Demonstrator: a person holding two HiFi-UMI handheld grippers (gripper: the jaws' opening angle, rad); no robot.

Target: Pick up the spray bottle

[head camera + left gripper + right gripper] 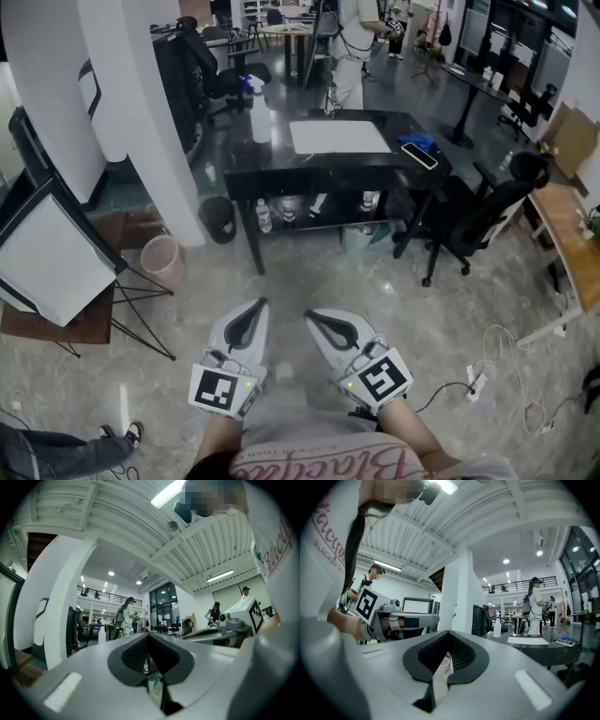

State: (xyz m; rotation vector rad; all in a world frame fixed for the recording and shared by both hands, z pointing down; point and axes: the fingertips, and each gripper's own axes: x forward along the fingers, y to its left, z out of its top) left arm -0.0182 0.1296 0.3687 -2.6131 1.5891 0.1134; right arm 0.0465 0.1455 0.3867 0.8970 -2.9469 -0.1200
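The white spray bottle (260, 114) stands upright at the far left end of a black table (375, 120), well ahead of both grippers. It also shows small in the right gripper view (497, 627) and the left gripper view (101, 633). My left gripper (260, 303) and right gripper (312, 317) are held side by side low over the floor, pointing towards the table. Both have their jaws shut with nothing between them (149, 635) (448, 632). Each gripper sees the other beside it: the right gripper (220, 629), the left gripper (404, 618).
On the table lie a white mat (338, 137), a phone (419, 156) and a blue item (417, 142). Bottles (265, 217) stand on its lower shelf. A black office chair (473, 223), pink bin (161, 259), light panel (47, 255), white pillar (141, 103), floor cables (487, 370) and a standing person (352, 47) surround it.
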